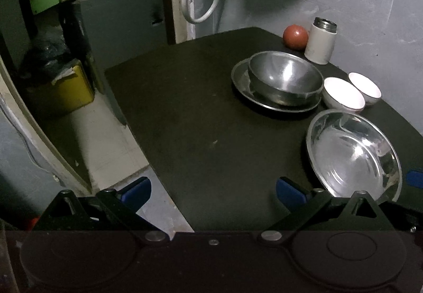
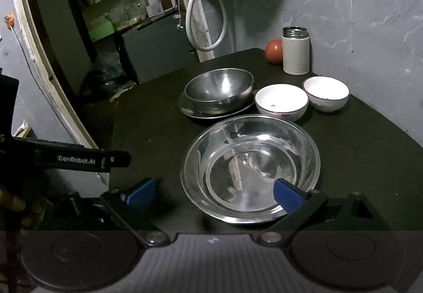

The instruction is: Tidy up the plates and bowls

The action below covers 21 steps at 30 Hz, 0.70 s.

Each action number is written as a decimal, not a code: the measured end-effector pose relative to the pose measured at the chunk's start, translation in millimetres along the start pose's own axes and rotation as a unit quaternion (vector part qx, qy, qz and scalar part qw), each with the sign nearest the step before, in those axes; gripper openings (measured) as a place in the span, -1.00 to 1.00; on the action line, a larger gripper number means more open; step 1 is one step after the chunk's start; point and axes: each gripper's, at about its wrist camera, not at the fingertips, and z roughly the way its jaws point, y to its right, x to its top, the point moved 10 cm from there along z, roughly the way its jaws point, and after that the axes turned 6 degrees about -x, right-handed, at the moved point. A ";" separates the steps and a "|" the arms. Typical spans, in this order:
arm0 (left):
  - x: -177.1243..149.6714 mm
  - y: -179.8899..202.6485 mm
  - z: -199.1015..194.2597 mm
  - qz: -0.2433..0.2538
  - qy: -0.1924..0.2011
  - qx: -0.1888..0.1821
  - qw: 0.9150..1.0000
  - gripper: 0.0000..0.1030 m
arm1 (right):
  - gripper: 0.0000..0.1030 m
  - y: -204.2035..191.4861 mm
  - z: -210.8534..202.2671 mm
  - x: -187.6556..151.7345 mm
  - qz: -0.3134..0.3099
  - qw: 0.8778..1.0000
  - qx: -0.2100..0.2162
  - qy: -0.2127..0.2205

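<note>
On the black table (image 2: pixel 148 131) a steel bowl (image 2: pixel 219 88) sits in a steel plate (image 2: pixel 190 108) near the back. To their right stand two white bowls, one nearer (image 2: pixel 281 101) and one farther (image 2: pixel 325 93). A wide shiny steel plate (image 2: pixel 249 168) lies at the front. My right gripper (image 2: pixel 214 193) is open just above that plate's near rim, its right fingertip over the plate. My left gripper (image 1: pixel 213 191) is open over the table's near left edge, with the shiny plate (image 1: pixel 354 155) to its right, and the bowl (image 1: pixel 285 76) and its plate (image 1: pixel 239 78) beyond.
A red round fruit (image 2: pixel 273 51) and a white flask with a steel top (image 2: pixel 295 51) stand at the table's back by the grey wall. A white hose (image 2: pixel 203 20) hangs behind. Left of the table are floor, a yellow bin (image 1: pixel 71 89) and shelves.
</note>
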 end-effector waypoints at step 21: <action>73.3 -27.8 66.0 0.124 0.010 -0.153 0.980 0.98 | 0.95 -17.7 32.8 33.3 0.146 0.978 -0.144 0.049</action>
